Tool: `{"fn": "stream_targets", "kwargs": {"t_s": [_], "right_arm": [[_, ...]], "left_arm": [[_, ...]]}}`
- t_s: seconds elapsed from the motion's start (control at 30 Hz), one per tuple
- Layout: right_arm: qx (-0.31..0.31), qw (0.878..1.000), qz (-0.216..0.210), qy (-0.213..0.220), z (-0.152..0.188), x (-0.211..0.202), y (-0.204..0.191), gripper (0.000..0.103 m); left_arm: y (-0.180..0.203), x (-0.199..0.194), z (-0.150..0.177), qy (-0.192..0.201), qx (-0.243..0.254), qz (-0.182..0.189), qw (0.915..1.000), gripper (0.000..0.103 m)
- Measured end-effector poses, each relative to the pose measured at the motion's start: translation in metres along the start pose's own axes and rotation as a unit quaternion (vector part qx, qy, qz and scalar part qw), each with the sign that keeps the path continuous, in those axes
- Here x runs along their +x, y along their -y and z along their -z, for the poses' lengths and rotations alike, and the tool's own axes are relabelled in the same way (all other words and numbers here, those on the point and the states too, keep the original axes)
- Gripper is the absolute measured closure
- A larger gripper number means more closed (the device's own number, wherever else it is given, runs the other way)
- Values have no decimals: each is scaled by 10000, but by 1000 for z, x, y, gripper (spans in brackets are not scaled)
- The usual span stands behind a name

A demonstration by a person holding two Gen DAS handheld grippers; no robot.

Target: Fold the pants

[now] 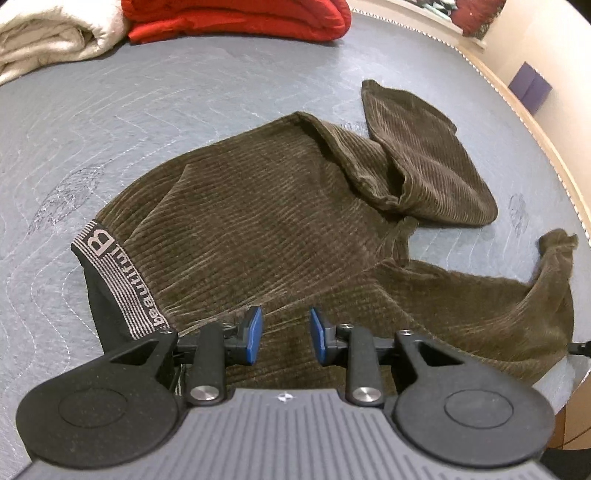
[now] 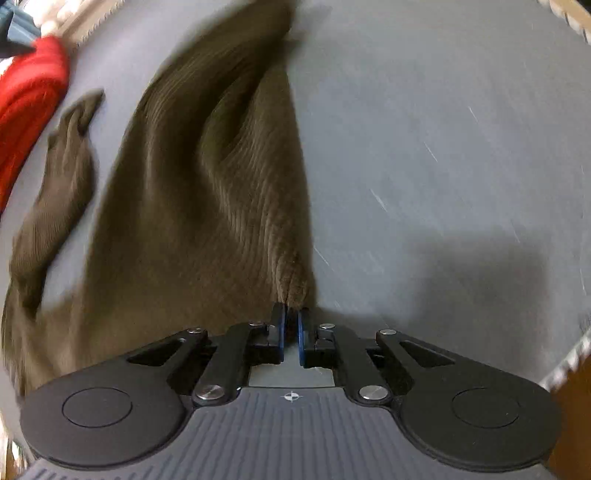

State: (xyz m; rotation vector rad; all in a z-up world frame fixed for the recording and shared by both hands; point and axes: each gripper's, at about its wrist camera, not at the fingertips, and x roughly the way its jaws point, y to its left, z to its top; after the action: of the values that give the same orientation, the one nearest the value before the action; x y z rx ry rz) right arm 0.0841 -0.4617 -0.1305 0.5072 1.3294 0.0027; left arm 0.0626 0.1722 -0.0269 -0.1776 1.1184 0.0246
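Brown corduroy pants (image 1: 266,221) lie crumpled on the grey quilted surface, with a black and grey waistband (image 1: 118,280) at the left and both legs bent over at the right. My left gripper (image 1: 286,334) is open, its blue pads just above the pants' near part, holding nothing. In the right wrist view, my right gripper (image 2: 291,319) is shut on a pinched edge of the pants (image 2: 207,206); the cloth stretches away from it, lifted and blurred by motion.
A folded red blanket (image 1: 240,18) and a cream blanket (image 1: 48,37) lie at the far edge. The surface's trimmed edge (image 1: 532,122) curves along the right, with a purple box (image 1: 530,88) beyond it. The red blanket also shows in the right wrist view (image 2: 29,103).
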Motion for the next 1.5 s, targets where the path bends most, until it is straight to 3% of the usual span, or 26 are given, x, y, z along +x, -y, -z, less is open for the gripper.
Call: {"fn": "stream_targets", "kwargs": {"t_s": [0.1,0.2,0.3,0.37,0.47,0.7,0.73,0.77,0.8,0.83,0.9,0.93,0.97,1.0,1.03,1.07,1.13,1.2,1.27,1.37,1.43,1.5], "right_arm": [[-144,9985,-339,395,8,-21,7,95],[598,9929,-624,816,4,-26,23,93],[1248,9856,-640,948,-5,-9,35,75],[1470,9810,-656,1086,-10,2,39,54],[1663,9760,-735,1199,-31,17,37,50],[2291,9511,-813,1907,-63,31,20,53],[2345,9491,-779,1954,-63,29,18,63],[2392,9472,-750,1999,-65,29,18,85],[2404,9459,-689,2069,-68,27,16,93],[2306,9475,-544,2146,-70,23,9,93],[1475,9562,-164,2522,-75,4,-28,94],[727,9589,-50,2741,-74,-6,-59,95],[-329,9535,32,2995,-66,-19,-98,95],[-1501,9360,-27,3184,-50,-29,-140,95],[-2325,9181,-244,3201,-32,-34,-166,94],[-3165,8968,-866,2966,-9,-35,-191,93],[-3880,8784,-2070,1871,17,-22,-209,94],[-4026,8881,-1934,1082,24,2,-214,94],[-3684,9137,-1543,748,15,21,-201,87],[-2784,9461,-1403,880,-11,20,-170,82],[-2467,9535,-1329,1109,-22,14,-159,73],[-2533,9506,-1299,1234,-24,11,-161,69]], "left_arm": [[7,5,-1,-55,58,-50,10000,63],[17,12,0,-111,157,-100,9998,62],[27,18,0,-179,264,-133,9994,62],[34,21,0,-180,324,-130,9992,61],[40,22,-2,-182,353,-116,9991,59],[43,27,-2,-229,356,-187,9989,59],[42,27,-1,-228,350,-188,9989,59],[42,26,-1,-228,342,-182,9990,59],[41,26,-1,-224,337,-175,9990,59],[41,25,-2,-213,333,-166,9991,59],[39,23,-3,-175,320,-132,9992,59],[39,22,-3,-158,309,-119,9993,59],[38,22,-4,-150,293,-108,9994,59],[38,21,-4,-148,276,-106,9995,59],[38,21,-5,-148,262,-105,9995,59],[38,22,-5,-154,258,-105,9995,59],[40,23,-4,-173,291,-101,9994,59],[42,23,-3,-181,331,-88,9992,59],[45,21,-2,-166,358,-41,9992,59],[46,17,-2,-122,373,8,9992,56],[44,17,-3,-113,337,-17,9994,56],[41,17,-4,-111,272,-32,9996,56]]}}
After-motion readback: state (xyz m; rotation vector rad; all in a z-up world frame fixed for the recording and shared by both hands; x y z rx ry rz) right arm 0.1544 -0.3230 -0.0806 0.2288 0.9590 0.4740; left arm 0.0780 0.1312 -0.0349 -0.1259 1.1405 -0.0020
